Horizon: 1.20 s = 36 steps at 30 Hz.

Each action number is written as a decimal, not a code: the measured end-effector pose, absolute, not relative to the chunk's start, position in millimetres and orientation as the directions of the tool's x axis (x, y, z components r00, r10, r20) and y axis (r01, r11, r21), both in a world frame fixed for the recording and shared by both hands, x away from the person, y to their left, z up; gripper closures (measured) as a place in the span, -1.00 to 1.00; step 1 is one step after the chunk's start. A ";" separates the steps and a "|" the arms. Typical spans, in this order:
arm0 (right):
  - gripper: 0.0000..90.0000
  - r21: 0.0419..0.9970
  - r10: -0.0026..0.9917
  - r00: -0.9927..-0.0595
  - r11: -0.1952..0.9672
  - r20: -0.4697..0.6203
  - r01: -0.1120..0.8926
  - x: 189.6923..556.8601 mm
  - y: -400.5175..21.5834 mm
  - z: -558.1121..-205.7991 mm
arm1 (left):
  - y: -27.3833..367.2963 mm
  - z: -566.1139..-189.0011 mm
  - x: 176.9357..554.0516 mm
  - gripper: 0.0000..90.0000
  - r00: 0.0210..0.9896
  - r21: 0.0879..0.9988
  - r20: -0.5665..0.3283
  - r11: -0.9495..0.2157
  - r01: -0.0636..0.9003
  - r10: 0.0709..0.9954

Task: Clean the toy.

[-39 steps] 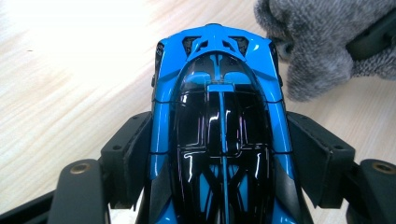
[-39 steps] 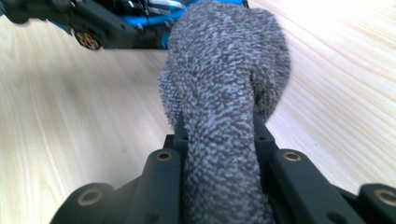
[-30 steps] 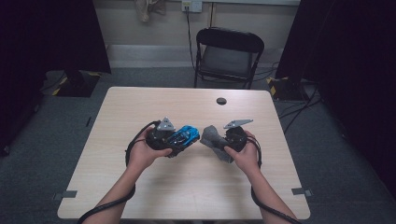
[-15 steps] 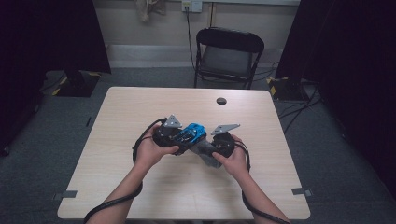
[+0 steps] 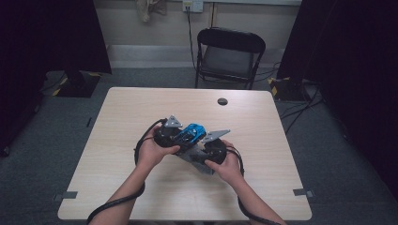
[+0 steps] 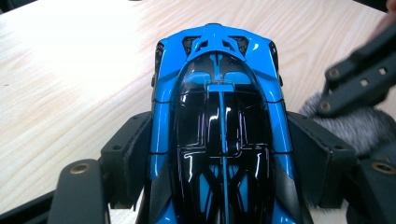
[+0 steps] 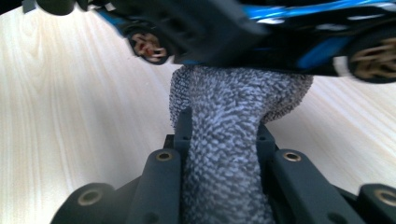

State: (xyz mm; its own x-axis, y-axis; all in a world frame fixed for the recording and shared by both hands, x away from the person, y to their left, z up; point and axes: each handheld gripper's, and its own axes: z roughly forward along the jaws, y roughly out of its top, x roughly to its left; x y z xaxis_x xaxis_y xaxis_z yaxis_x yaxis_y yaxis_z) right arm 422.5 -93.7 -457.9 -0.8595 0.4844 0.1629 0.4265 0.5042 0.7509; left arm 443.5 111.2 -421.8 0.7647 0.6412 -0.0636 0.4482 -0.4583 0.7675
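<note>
Left claw [image 6: 219, 154] clamps blue toy car [image 6: 219, 116] by its sides above worktop [image 5: 141, 112]. Right claw [image 7: 219, 140] pinches grey cloth [image 7: 233, 107], touching car's underside at 12 o'clock.

One toy car [image 5: 190, 133], blue and black, sits at the middle of the high view. One grey cloth [image 7: 229, 140] fills the centre of the right gripper view. There are two grippers: the left gripper [image 5: 180, 136] just left of centre and the right gripper [image 5: 199, 152] just right of centre. Two hands come in from the bottom edge. One table [image 5: 141, 108] spans the middle, with one small dark disc [image 5: 222, 101] near its upper edge. One folding chair [image 5: 228, 54] stands at the upper centre.
</note>
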 end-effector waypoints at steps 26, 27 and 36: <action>0.61 0.766 0.489 -0.853 0.472 0.182 0.435 423.7 -93.2 -460.0 | 106.9 -419.8 443.2 -0.38 0.762 0.770 -0.077 -0.447 0.455 0.643; 0.61 0.766 0.502 -0.847 0.471 0.175 0.437 425.0 -95.3 -459.6 | 107.3 -419.8 442.6 -0.38 0.763 0.764 -0.072 -0.456 0.456 0.642; 0.61 0.763 0.606 -0.777 0.419 0.167 0.492 440.2 -116.2 -455.6 | 114.4 -420.3 438.2 -0.38 0.766 0.759 -0.092 -0.452 0.468 0.636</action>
